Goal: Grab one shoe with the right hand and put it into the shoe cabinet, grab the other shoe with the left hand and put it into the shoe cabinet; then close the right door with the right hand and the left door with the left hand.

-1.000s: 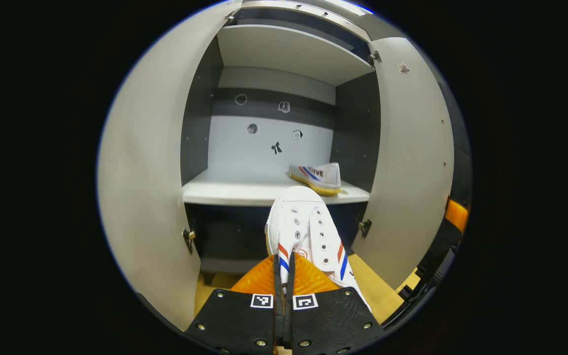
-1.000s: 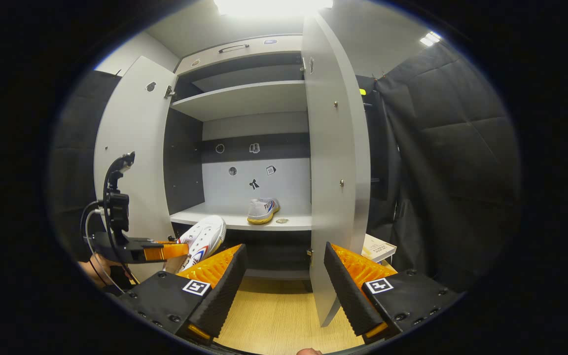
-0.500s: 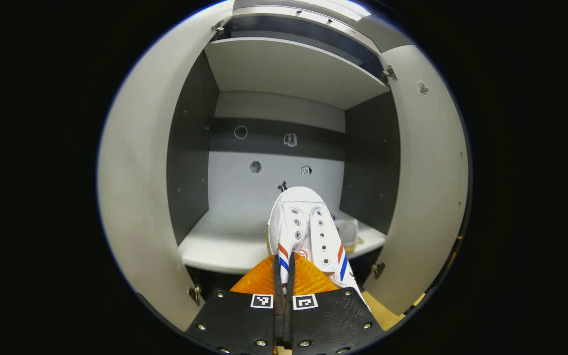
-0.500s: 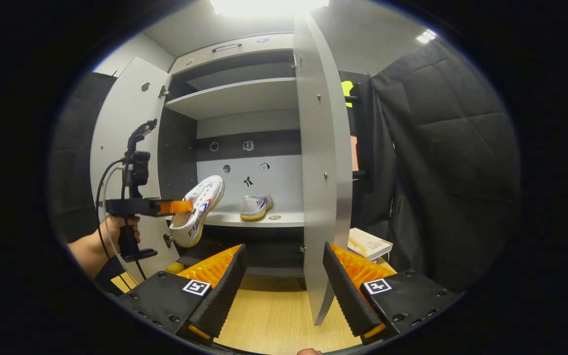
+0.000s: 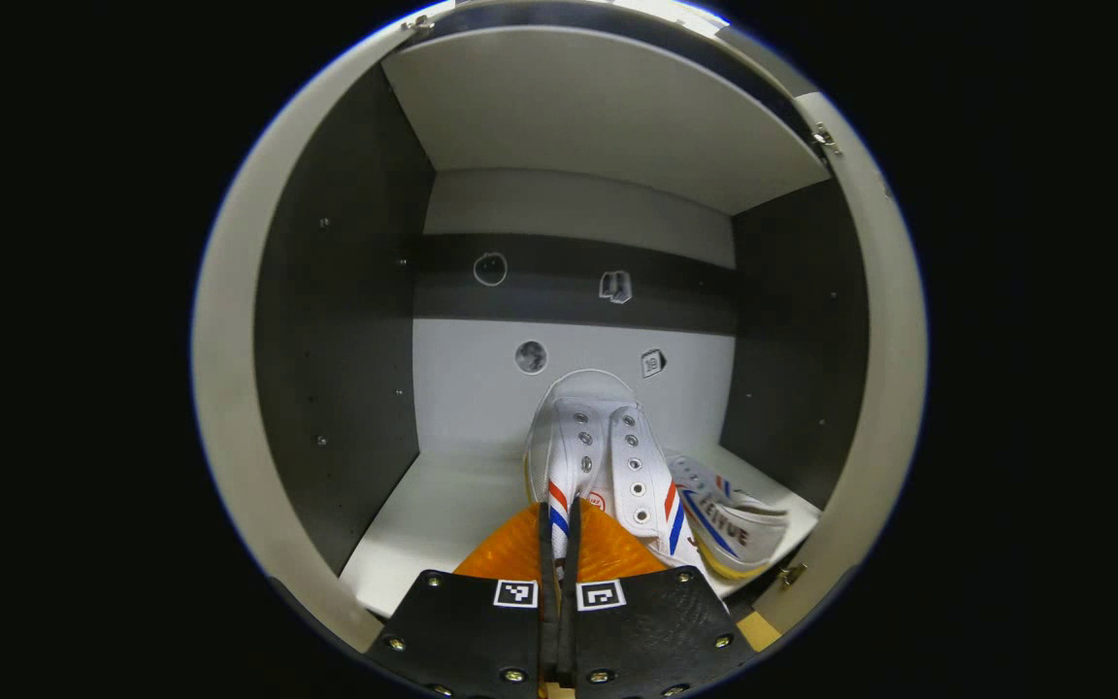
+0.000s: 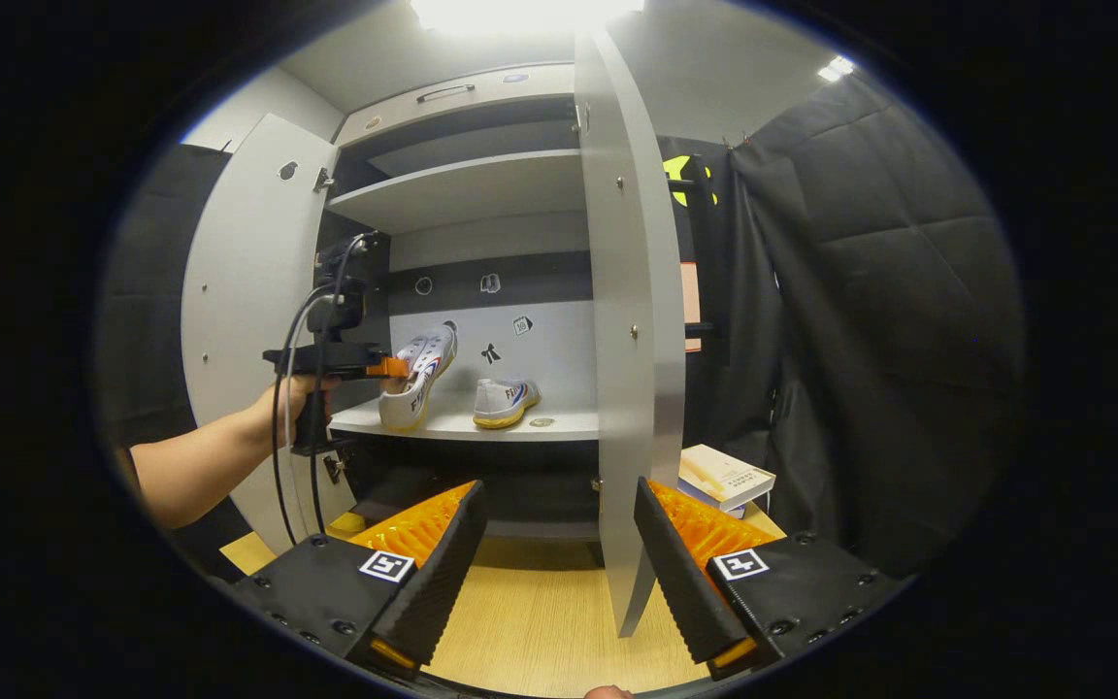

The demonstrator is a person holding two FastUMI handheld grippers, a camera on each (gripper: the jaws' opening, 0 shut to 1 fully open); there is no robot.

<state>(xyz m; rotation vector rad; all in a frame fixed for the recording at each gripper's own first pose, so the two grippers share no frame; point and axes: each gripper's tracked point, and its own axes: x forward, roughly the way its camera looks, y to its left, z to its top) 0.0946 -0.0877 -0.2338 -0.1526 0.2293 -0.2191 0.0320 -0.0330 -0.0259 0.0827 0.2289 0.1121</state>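
Shoe number two (image 5: 598, 456) is what I am carrying in my left gripper (image 5: 559, 544), whose fingers are clamping together on the collar at its heel end; its long axis is running straight away from the camera, toe toward the back wall of the shoe cabinet (image 5: 345, 320). In the right gripper view this shoe (image 6: 420, 374) is tilting toe-up, heel lowest, and I cannot tell whether the heel is touching the shelf (image 6: 520, 425). The other shoe (image 5: 729, 515) is lying on that shelf just to the right, heel end toward me in the left gripper view. My left hand (image 6: 299, 400) is gripping the tool's handle with the forearm reaching roughly level toward the cabinet from the left, past the open left door (image 6: 248, 311). My right gripper (image 6: 554, 573) is hanging back low over the wooden floor (image 6: 540, 621), its fingers spread wide apart and gripping nothing, with the edge of the open right door (image 6: 632, 340) showing between them. A book (image 6: 724, 478) is lying beside the cabinet's foot.
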